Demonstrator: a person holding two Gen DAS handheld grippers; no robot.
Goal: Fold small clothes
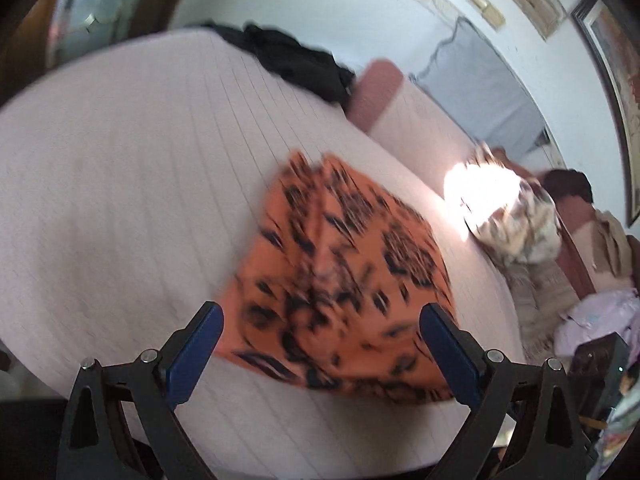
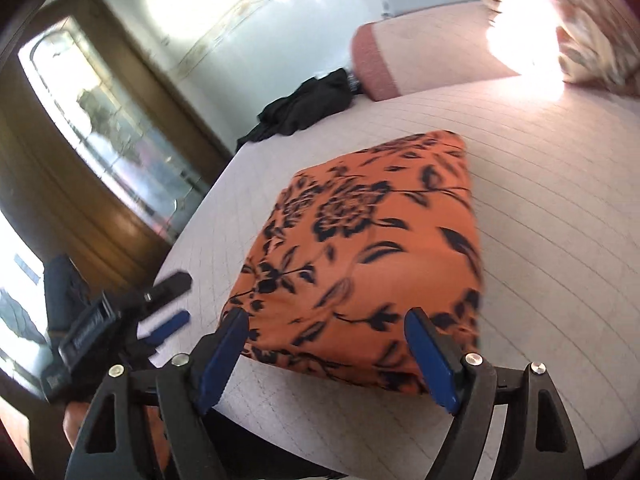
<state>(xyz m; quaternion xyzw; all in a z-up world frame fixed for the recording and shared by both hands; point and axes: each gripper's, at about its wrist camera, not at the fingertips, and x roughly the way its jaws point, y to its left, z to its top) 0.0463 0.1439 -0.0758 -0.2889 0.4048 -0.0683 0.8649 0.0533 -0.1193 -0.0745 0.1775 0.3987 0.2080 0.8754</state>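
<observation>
A folded orange garment with a dark flower print [image 1: 340,264] [image 2: 372,240] lies flat on the pale quilted bed [image 1: 120,180] [image 2: 560,240]. My left gripper [image 1: 322,316] is open just short of the garment's near edge, its blue pads wide apart and holding nothing. My right gripper [image 2: 326,318] is open too, hovering at another edge of the garment with no cloth pinched between its pads. In the right wrist view the left gripper [image 2: 176,300] shows at the left, over the bed's edge, jaws apart.
A crumpled black garment [image 1: 296,60] [image 2: 308,104] lies at the far side of the bed beside a pink bolster [image 1: 376,92] [image 2: 372,68]. A patterned pillow [image 1: 520,228] [image 2: 592,56] sits by a sun glare. A pale cloth pile [image 1: 600,312] lies beyond the bed's edge. A wooden glazed door [image 2: 80,200] stands left.
</observation>
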